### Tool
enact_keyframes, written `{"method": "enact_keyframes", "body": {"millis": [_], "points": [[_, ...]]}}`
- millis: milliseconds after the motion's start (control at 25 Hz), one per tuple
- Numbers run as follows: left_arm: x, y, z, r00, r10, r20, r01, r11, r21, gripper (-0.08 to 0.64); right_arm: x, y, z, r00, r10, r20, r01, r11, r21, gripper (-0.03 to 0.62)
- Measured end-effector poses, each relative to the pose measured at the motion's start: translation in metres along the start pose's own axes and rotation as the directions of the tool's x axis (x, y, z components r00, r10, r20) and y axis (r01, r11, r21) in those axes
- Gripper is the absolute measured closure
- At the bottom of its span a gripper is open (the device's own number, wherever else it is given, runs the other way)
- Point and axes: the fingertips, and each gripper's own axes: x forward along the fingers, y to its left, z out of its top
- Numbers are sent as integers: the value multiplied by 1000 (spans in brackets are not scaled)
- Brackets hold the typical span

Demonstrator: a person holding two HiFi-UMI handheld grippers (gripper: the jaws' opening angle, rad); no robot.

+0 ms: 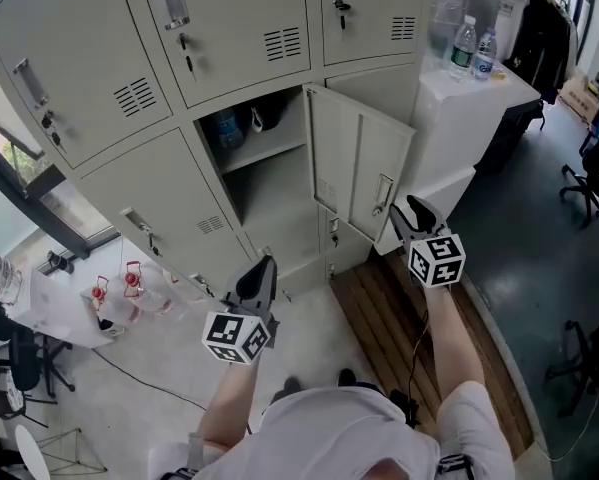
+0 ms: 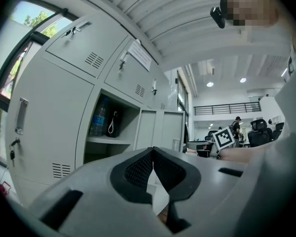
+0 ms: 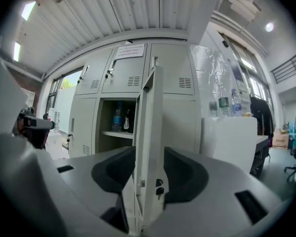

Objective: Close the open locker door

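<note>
Lower left of the head view: a white tabletop [image 1: 54,303] carrying two small red-capped clear containers [image 1: 116,286]. Above it is a bank of pale grey sheet-metal lockers [image 1: 99,58] with smooth painted faces, louvred vent slots and upright bar handles.

My left gripper [image 1: 264,266], grey plastic with black ribbed pads, sits lower centre, well short of the lockers. In the left gripper view [image 2: 152,152] its pad tips meet, with nothing held.

Centre: one compartment stands open with a flat metal shelf [image 1: 264,153] inside. On the shelf are a blue-tinted plastic bottle [image 1: 229,128] and a dark looped item [image 1: 262,116] I can't identify, both set back inside the frame.

The pale grey sheet-metal locker door [image 1: 359,173] swings out from the opening's right side, with a bar handle [image 1: 383,194] near its free edge.

My right gripper [image 1: 407,210] is just beside that free edge. In the right gripper view [image 3: 148,157] the jaws stand wide apart. The door [image 3: 150,107] shows edge-on in the gap, neither pad pressing it, with small dark keys [image 3: 158,191] hanging off it.

Right: a white boxy cabinet [image 1: 479,103] is topped with clear plastic water bottles [image 1: 463,46]. A brown slatted wooden platform [image 1: 389,318] lies on the floor, and a black office chair [image 1: 591,173] is at the far right.
</note>
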Motion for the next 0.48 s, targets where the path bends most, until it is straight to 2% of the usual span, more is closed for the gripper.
{"method": "enact_keyframes", "body": {"millis": [240, 480], "points": [[0, 10, 1, 999, 36, 4, -36, 999, 9, 552, 33, -6, -6, 995, 87, -39, -88, 996, -21, 426], [2, 13, 0, 999, 42, 5, -42, 999, 9, 552, 35, 2, -9, 992, 114, -49, -115, 993, -30, 459]]}}
